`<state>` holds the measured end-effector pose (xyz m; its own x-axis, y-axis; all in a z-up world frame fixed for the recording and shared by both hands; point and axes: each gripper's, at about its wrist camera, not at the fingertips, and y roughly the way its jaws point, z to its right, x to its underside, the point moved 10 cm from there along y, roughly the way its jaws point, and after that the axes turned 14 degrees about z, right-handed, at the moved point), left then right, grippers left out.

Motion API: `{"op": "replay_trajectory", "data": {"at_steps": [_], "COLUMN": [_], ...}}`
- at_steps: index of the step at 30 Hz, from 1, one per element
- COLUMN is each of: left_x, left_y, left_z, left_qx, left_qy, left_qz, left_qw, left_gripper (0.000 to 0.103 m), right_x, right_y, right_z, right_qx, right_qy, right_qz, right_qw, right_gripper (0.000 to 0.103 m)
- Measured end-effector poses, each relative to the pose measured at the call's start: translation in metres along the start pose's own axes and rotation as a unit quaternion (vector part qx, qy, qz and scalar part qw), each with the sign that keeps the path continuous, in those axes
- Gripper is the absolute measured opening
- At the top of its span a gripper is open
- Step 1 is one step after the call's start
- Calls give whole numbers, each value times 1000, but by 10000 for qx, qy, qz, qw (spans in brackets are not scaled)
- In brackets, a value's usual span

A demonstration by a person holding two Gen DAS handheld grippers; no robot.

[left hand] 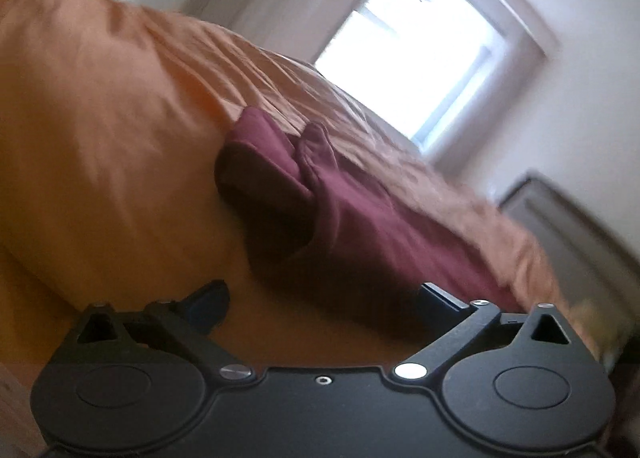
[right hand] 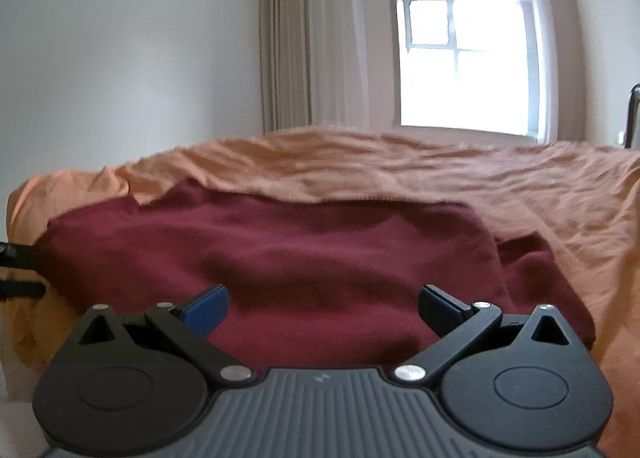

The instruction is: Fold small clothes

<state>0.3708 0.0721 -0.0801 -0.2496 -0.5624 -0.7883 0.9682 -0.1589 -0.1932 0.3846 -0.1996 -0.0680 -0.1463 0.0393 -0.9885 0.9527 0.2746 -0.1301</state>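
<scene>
Maroon garment lies spread on the bed, on the rumpled orange sheet, close to the near edge of the bed and running broadly along that edge, so its long axis looks crosswise to the right gripper's line of sight. One side of it shows a second flap or sleeve peeking out toward the right edge of the bed, partly tucked under the main panel.

From where I stand, the right gripper is plainly the nearer of the two: it hangs low over the garment's near hem, jaws spread wide and holding nothing, the cloth lying straight ahead between and beyond the blue pads.

Off at the cloth's left end is the left gripper, tilted, also parted and empty. Its view is blurred, but bunched maroon folds rise ahead of it, slightly toward its right finger, while bare sheet lies directly between its fingers.

I judge the next move turns on this: the right one need only drop onto the hem below it, whereas the left must shift toward its right to meet cloth.
</scene>
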Motion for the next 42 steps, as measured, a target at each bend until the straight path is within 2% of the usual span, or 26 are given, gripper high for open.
{"op": "replay_trajectory", "data": {"at_steps": [3, 6, 11, 18, 34, 37, 39, 42], "left_x": [3, 6, 6, 3, 4, 3, 1, -1], "left_y": [2, 4, 16, 28, 31, 28, 24, 22], "left_z": [7, 13, 12, 19, 22, 21, 23, 29], "left_qx": [84, 84, -416, -927, -1029, -1111, -1032, -1013], "left_qy": [-394, -571, -701, -332, -177, -197, -234, -20], "left_qz": [117, 181, 264, 217, 260, 291, 384, 566], "left_qw": [9991, 9982, 9963, 9949, 9942, 9932, 9936, 9932], "left_gripper": [102, 101, 94, 95, 95, 80, 62, 49], "right_x": [-2, 3, 23, 37, 39, 39, 40, 42], "right_y": [-1, 5, 18, 18, 17, 15, 11, 7], "right_z": [-5, -13, -22, -18, -16, -17, -16, -18], "right_qx": [80, 55, 36, -54, -61, -61, -44, 15], "right_qy": [96, 120, 14, 109, 112, 111, 102, 42], "right_qz": [192, 233, 193, 632, 693, 755, 828, 913], "right_qw": [9997, 9996, 9998, 9979, 9975, 9971, 9965, 9958], "right_gripper": [103, 103, 103, 103, 103, 103, 103, 103]}}
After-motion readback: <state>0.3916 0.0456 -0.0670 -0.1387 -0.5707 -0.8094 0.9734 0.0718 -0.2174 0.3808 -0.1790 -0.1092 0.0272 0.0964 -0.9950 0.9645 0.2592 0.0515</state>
